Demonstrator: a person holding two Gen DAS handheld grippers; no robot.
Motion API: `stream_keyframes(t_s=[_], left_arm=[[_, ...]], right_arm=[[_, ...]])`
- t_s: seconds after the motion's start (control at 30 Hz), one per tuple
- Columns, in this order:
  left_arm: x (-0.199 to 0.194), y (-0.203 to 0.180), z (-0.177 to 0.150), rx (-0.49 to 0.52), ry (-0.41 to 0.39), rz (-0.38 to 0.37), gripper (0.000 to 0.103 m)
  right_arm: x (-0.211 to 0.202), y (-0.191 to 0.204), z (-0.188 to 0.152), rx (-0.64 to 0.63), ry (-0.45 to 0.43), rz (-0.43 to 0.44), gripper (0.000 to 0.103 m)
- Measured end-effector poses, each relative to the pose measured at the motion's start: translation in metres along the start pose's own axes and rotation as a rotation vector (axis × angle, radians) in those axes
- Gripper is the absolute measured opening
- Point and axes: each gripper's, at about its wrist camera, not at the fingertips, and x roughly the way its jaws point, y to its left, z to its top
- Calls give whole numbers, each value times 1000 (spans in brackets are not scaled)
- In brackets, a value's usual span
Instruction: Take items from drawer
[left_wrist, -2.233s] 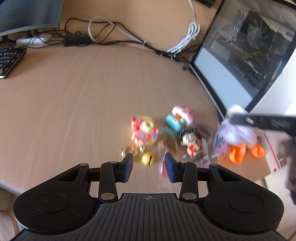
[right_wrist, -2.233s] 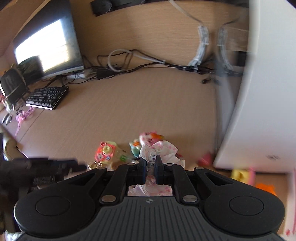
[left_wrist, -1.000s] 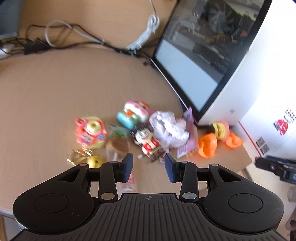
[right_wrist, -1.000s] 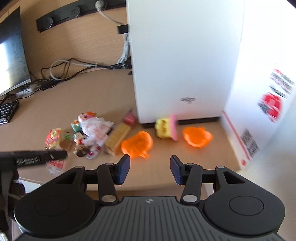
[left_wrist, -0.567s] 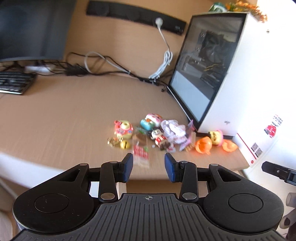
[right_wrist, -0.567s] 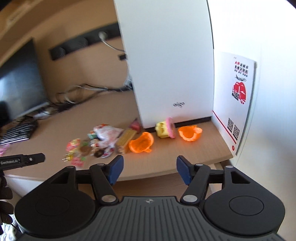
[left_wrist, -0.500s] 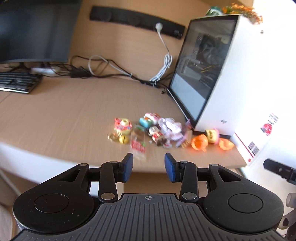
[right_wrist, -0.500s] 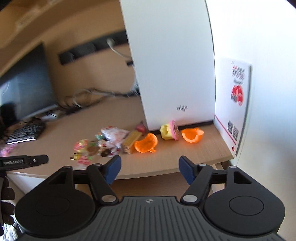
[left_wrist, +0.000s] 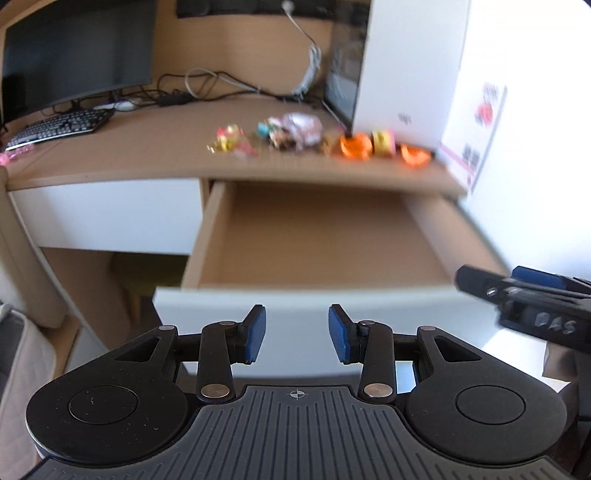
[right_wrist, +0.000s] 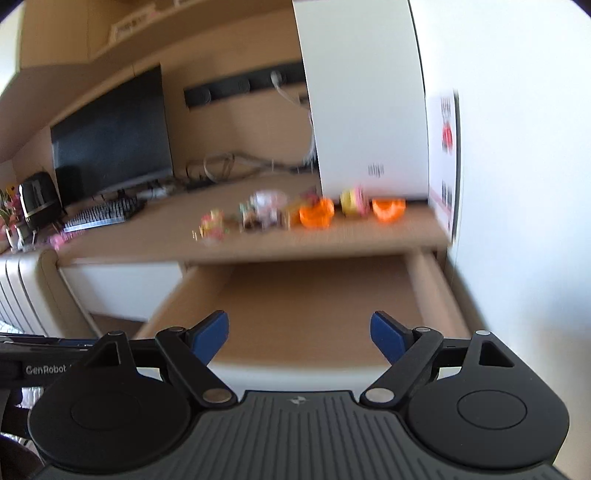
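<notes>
Drawer (left_wrist: 325, 236): pulled out beneath the desk (left_wrist: 147, 147), its wooden floor bare, white front panel nearest both cameras.

Left gripper (left_wrist: 297, 334): held in front of the drawer front at 6 o'clock, blue-padded fingers (left_wrist: 255, 334) apart with nothing between them.

Right gripper (right_wrist: 299, 338): also before the drawer front, fingers spread wider, nothing between them; its tip showed at 3 o'clock in the left wrist view.

Toys (left_wrist: 291, 133): a blurred row of small items on the desk top at 12 o'clock, above the drawer; 2 orange pieces (left_wrist: 354, 146) and 1 yellow piece (left_wrist: 384, 142) lay nearest the white computer case (left_wrist: 406, 62).

Keyboard (left_wrist: 59, 125) and monitor (left_wrist: 77, 51): at 10 o'clock on the desk.
</notes>
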Motion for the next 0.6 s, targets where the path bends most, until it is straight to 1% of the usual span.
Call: stream_keyframes(t_s=[0.07,0.1,0.17,0.23,0.3,0.37,0.4,0.47,0.6], left_arm=[[11,0,-16,-2,3,5,41],[18,0,-23,-6,-11,8,41],[33,0,-36,-8,-50,30,41],[48,0,-47,-11,-85,36,41],[62,-1,-53,-2,-102,36,41],[71,1,-59,-7,-120,25,41],[74,3,-61,-12,-133,28,41],[80,7,-64,-39,-128,28,41],[91,13,-63,-72,-96,10,44]], right_arm=[[7,1,-18,-20,40,-40,85],[12,1,-27,-35,48,-78,85],[23,1,-48,-66,43,-174,85],[38,3,-65,-126,33,-231,85],[50,9,-77,-200,16,-259,85],[57,13,-83,-226,-7,-280,85],[60,12,-84,-217,-17,-277,85],[68,9,-84,-194,-13,-265,85],[80,0,-75,-153,-7,-279,85]])
